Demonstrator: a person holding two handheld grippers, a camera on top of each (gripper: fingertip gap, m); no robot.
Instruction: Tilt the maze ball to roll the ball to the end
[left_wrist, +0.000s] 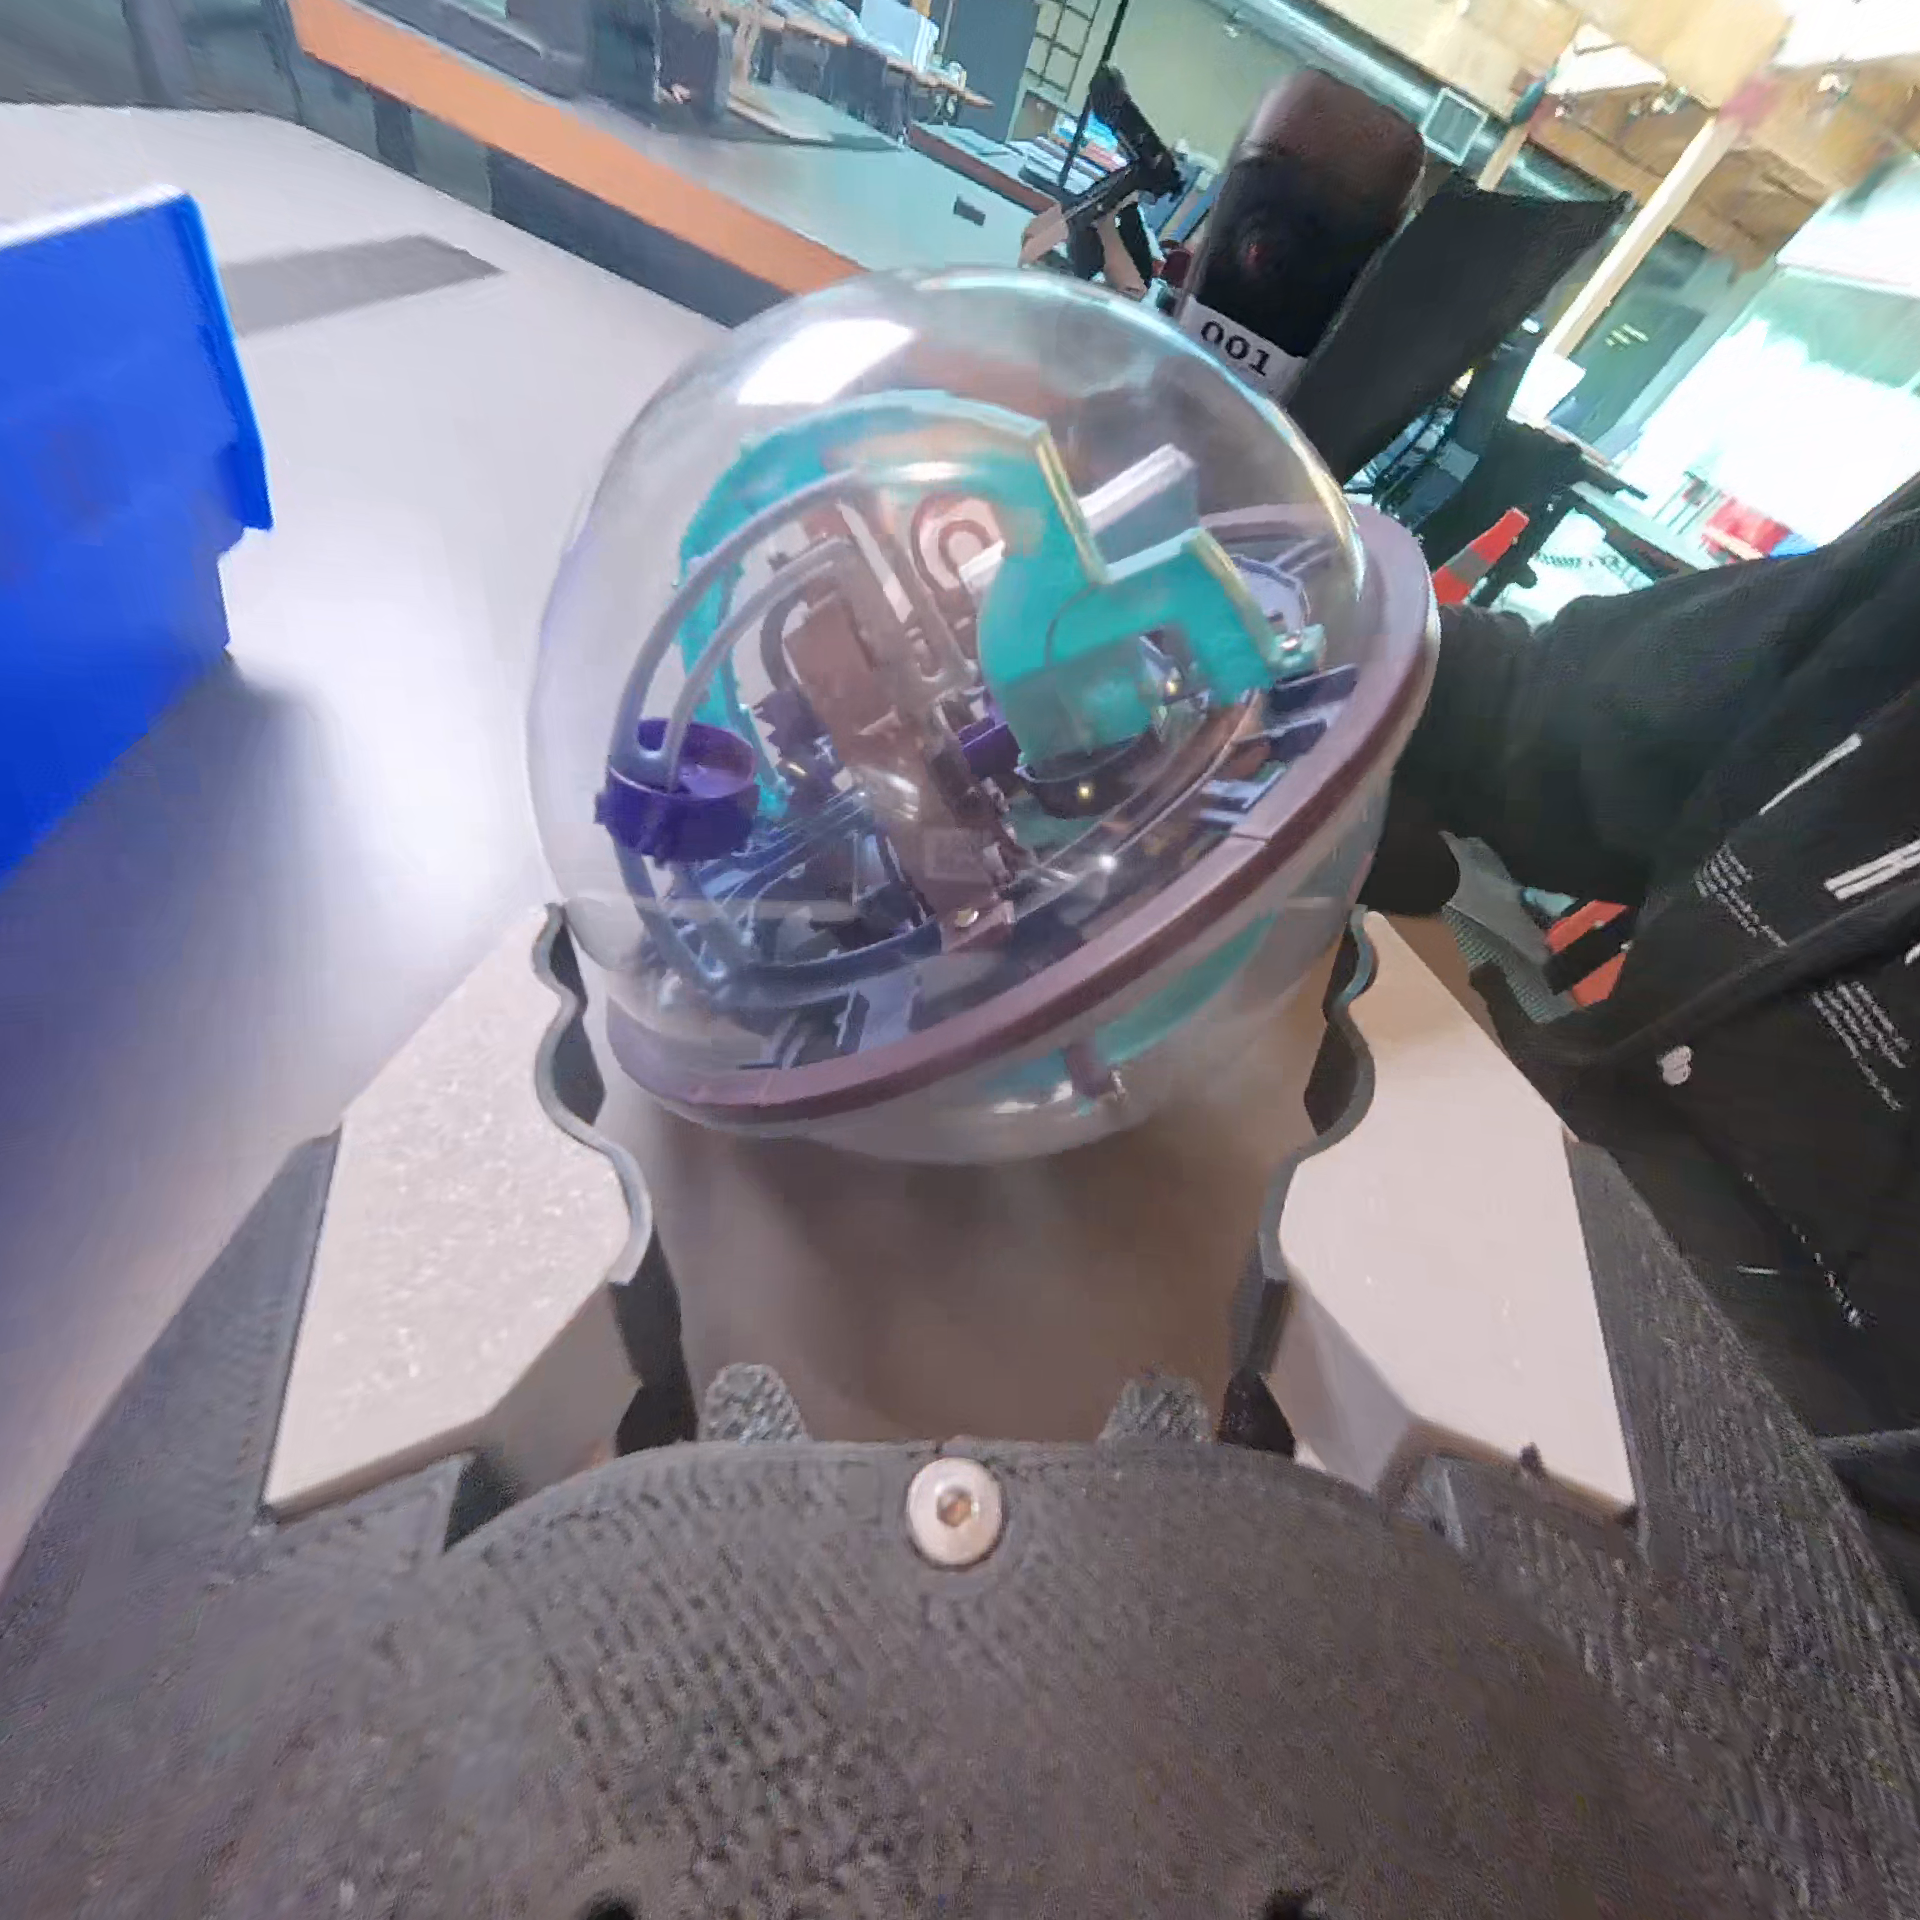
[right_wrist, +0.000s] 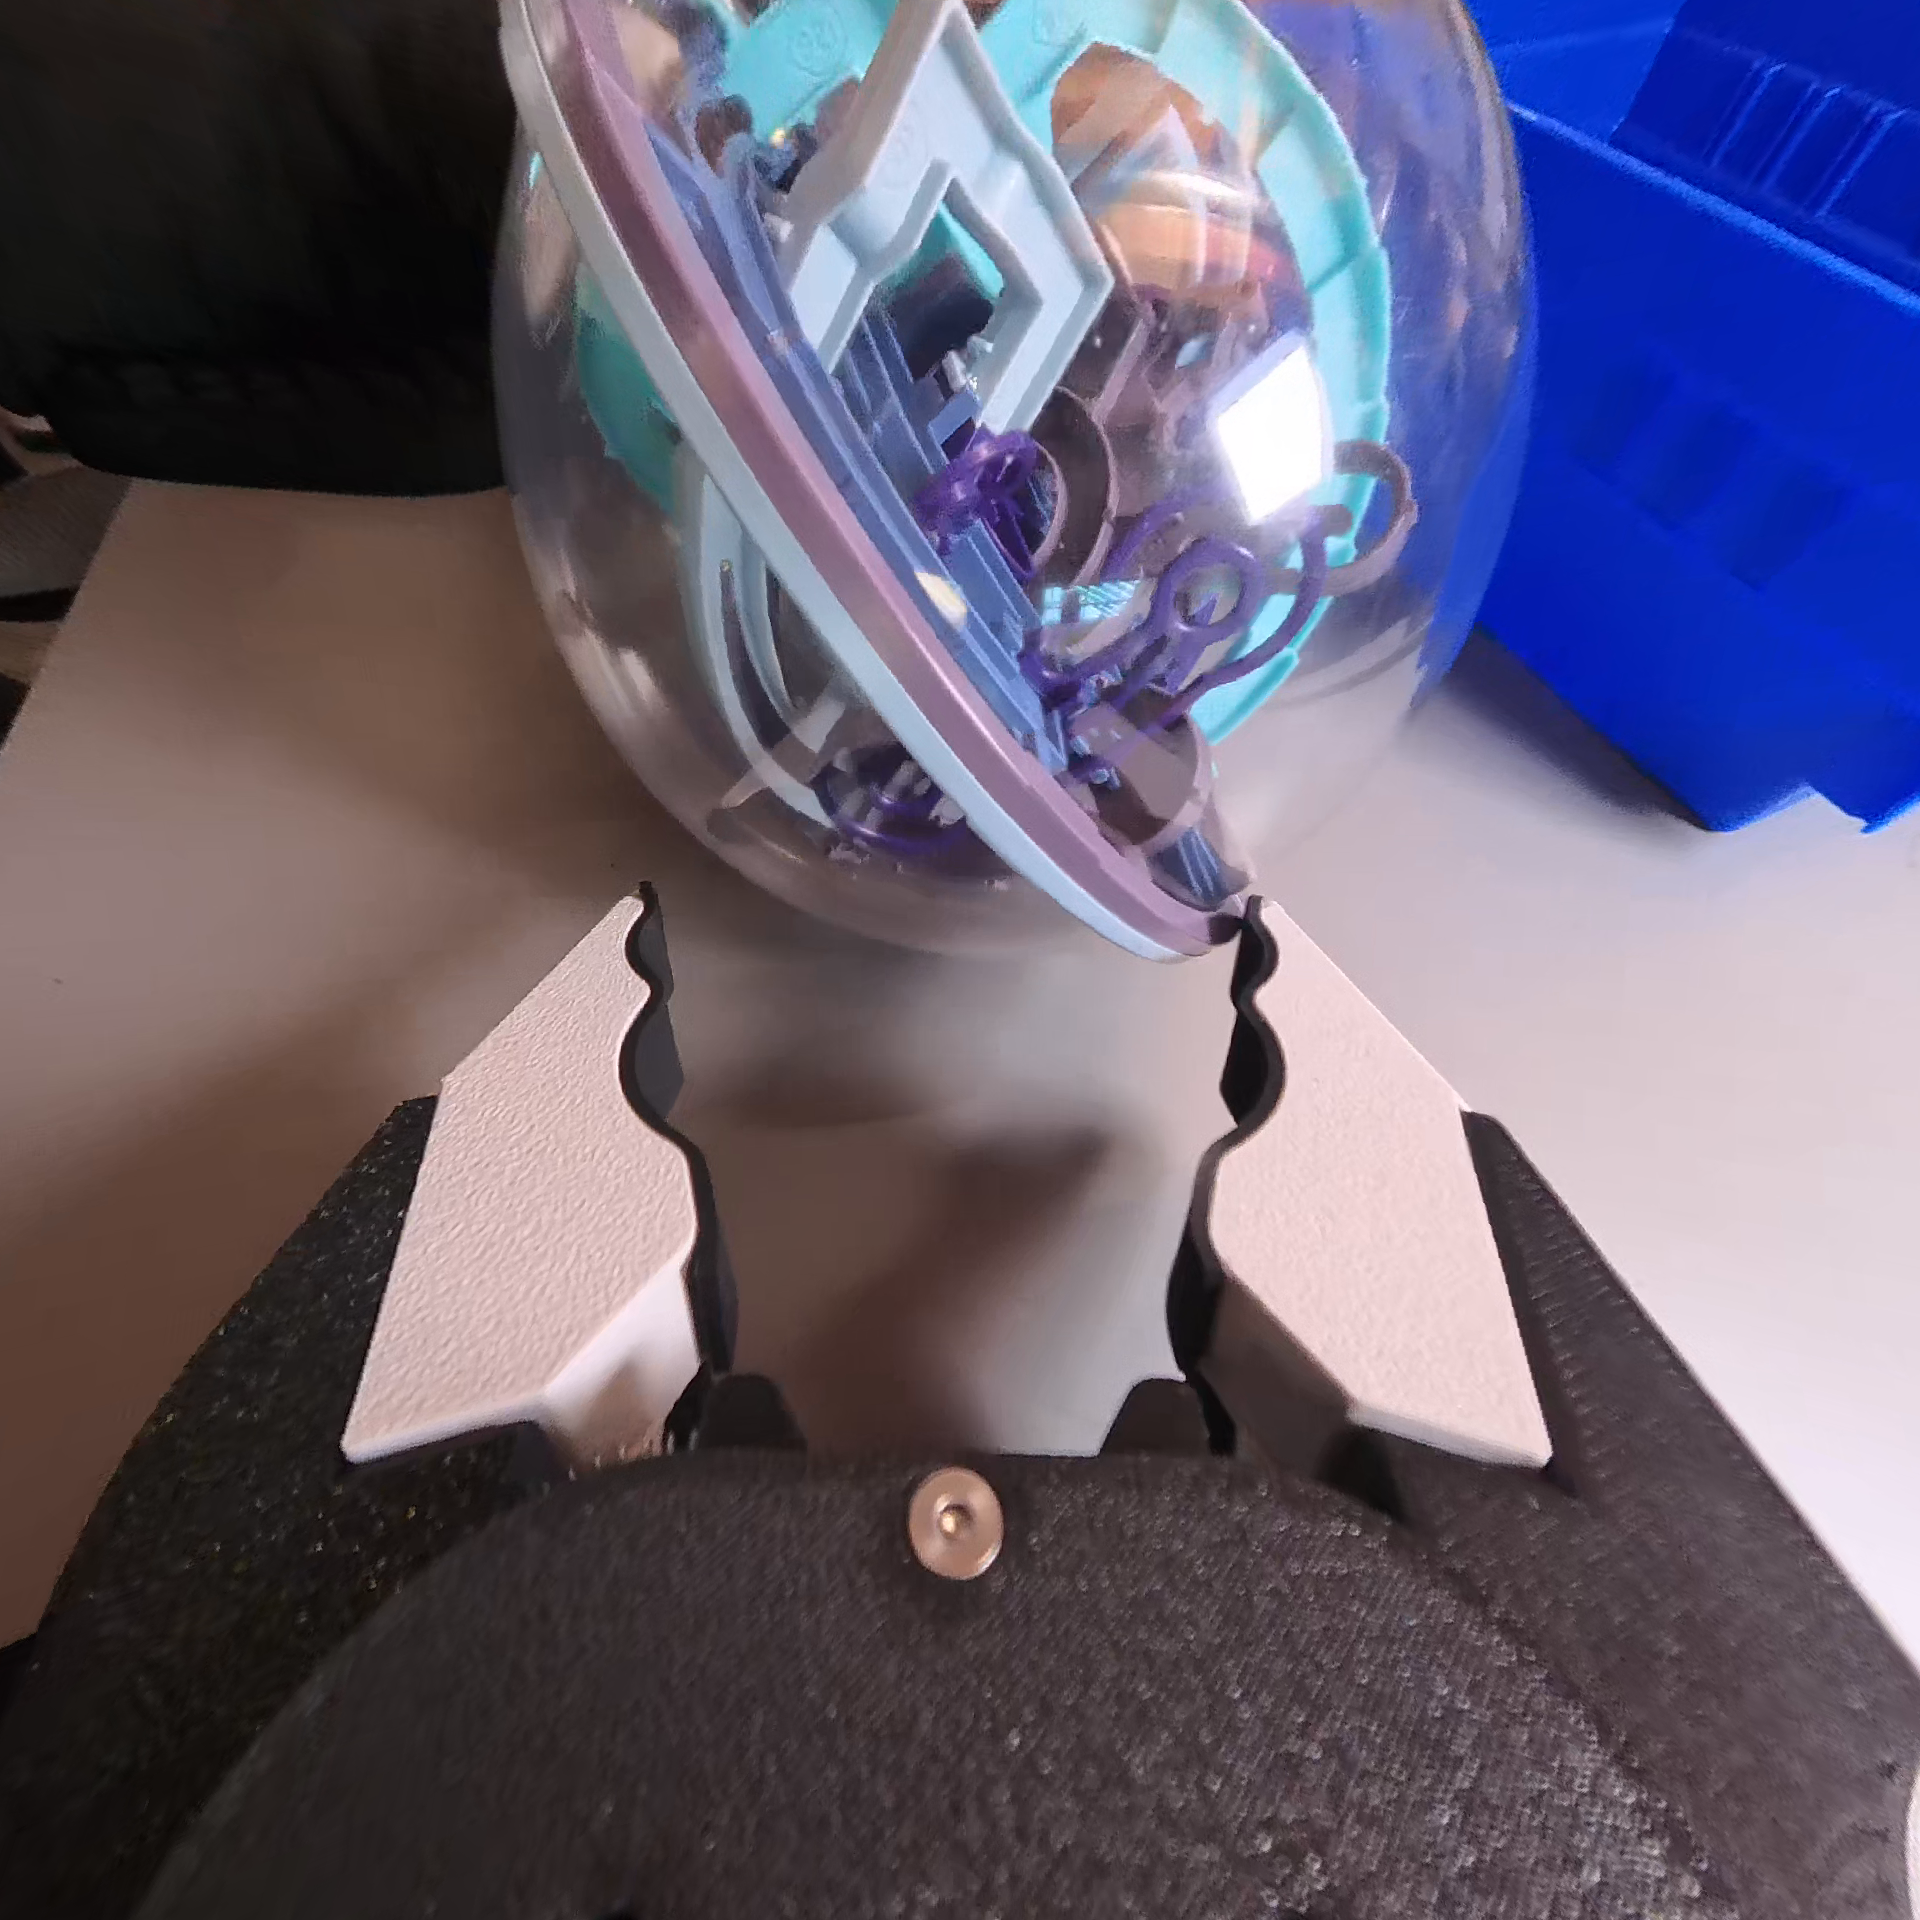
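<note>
The maze ball (left_wrist: 977, 717) sits tilted on the pale bench (left_wrist: 416, 540), its clear shell showing teal, purple and brown tracks inside and its purple equator band slanting down toward the near side.

The left gripper (left_wrist: 951, 945) has its fingers spread wide around the lower part of the sphere. The left fingertip (left_wrist: 561, 966) lies against the shell and the right fingertip (left_wrist: 1351, 966) sits close beside it; the blur makes it hard to say whether both pads actually press, so a firm clamp cannot be told from here.

The right gripper (right_wrist: 951, 925) stands with its fingers apart just in front of the ball (right_wrist: 997, 447). Its right fingertip (right_wrist: 1252, 935) touches the low end of the band, while its left fingertip (right_wrist: 649, 925) is clear of the shell, so nothing is clamped between them.

A blue bin (right_wrist: 1714, 416) stands on the bench near the ball, toward the far edge in the right wrist view. A person's black sleeve (left_wrist: 1662, 779) reaches in at the ball's side in the left wrist view.
</note>
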